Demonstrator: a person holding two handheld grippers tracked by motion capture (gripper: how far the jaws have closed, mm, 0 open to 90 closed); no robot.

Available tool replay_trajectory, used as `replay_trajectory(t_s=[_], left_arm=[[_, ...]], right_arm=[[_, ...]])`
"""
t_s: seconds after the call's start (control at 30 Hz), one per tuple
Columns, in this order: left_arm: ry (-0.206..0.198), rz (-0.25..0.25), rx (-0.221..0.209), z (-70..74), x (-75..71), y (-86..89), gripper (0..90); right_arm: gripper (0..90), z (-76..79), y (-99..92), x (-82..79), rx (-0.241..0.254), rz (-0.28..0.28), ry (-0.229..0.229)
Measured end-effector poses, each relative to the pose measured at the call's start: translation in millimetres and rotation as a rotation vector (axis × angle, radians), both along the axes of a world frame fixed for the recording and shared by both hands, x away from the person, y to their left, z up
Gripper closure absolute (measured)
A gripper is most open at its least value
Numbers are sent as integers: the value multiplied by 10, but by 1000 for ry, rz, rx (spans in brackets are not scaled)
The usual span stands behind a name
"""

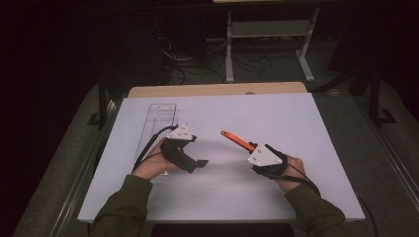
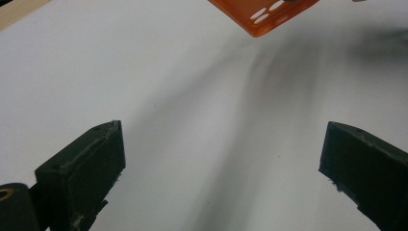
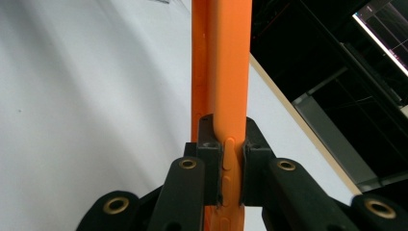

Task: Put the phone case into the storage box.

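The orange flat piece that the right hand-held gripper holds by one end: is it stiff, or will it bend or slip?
The orange piece probably is stiff: held at one end by the right hand-held gripper, it juts out straight in the high view, with no sag. It looks thin, so likely light. Its sides seem smooth, so it might slip or pivot between the jaws if knocked.
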State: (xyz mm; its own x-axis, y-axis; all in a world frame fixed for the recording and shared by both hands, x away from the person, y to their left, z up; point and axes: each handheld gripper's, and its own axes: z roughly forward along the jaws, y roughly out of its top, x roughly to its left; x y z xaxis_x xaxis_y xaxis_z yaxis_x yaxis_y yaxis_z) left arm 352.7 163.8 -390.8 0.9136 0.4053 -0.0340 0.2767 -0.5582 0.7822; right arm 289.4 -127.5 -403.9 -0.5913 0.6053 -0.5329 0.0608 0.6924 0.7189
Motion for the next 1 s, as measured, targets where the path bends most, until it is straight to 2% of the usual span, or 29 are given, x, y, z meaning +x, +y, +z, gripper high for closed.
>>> replay_trajectory(t_s=[0.17, 0.23, 0.4, 0.57, 1.0], left_arm=[[0, -1, 0, 0, 1, 1, 16], [1, -1, 2, 1, 2, 2, 16], [2, -1, 4, 2, 2, 2, 16], [3, -1, 2, 0, 3, 2, 16], [1, -1, 7, 3, 8, 6, 16]], right_arm=[[803, 3, -13, 19, 27, -4, 25], [803, 3, -9, 15, 59, -14, 46], [803, 6, -32, 41, 95, -14, 87], [802, 8, -51, 66, 122, -12, 105], [802, 23, -95, 94, 226, -34, 180]])
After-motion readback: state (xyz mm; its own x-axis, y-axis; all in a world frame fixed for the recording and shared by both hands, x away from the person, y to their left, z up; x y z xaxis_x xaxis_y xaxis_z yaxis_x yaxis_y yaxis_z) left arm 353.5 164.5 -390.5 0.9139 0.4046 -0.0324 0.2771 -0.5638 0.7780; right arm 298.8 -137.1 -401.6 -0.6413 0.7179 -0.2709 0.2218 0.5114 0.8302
